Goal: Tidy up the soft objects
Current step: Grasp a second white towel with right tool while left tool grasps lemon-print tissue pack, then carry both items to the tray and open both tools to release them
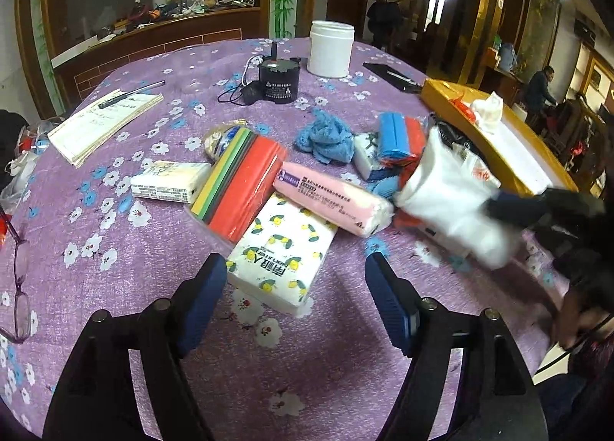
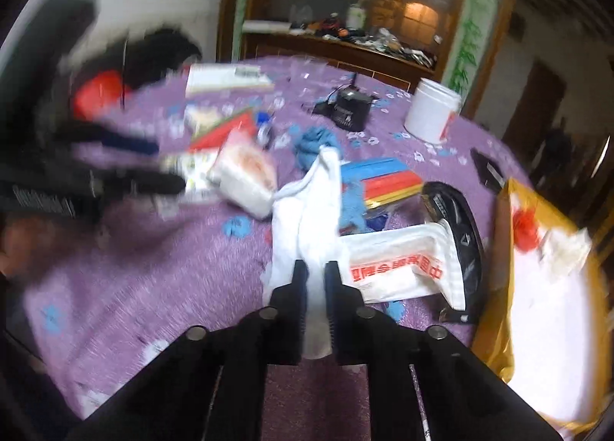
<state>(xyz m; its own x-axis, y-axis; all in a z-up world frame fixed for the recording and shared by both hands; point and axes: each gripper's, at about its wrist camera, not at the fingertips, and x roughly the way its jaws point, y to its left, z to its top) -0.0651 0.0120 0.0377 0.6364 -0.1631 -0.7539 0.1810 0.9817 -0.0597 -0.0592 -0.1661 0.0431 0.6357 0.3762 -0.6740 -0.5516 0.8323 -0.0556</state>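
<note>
White sock (image 2: 307, 218) pinched in right gripper (image 2: 315, 280) jaws | left gripper (image 1: 295, 287) jaws spread | tissue packs (image 1: 282, 249): three

Dim indoor light, fisheye-warped edges, right view motion-blurred

R claw (image 2: 315, 280) clamped on white sock (image 2: 307, 207) | over purple tablecloth (image 2: 172, 257); view blurred

- A white plastic jar (image 1: 330, 48) stands at the far edge of the purple floral tablecloth (image 1: 126, 260).
- A black round device (image 1: 278, 79) sits beside it.
- A pen (image 1: 131, 94) lies on a notebook (image 1: 103, 122).
- Eyeglasses (image 1: 19, 283) rest at the left.
</note>
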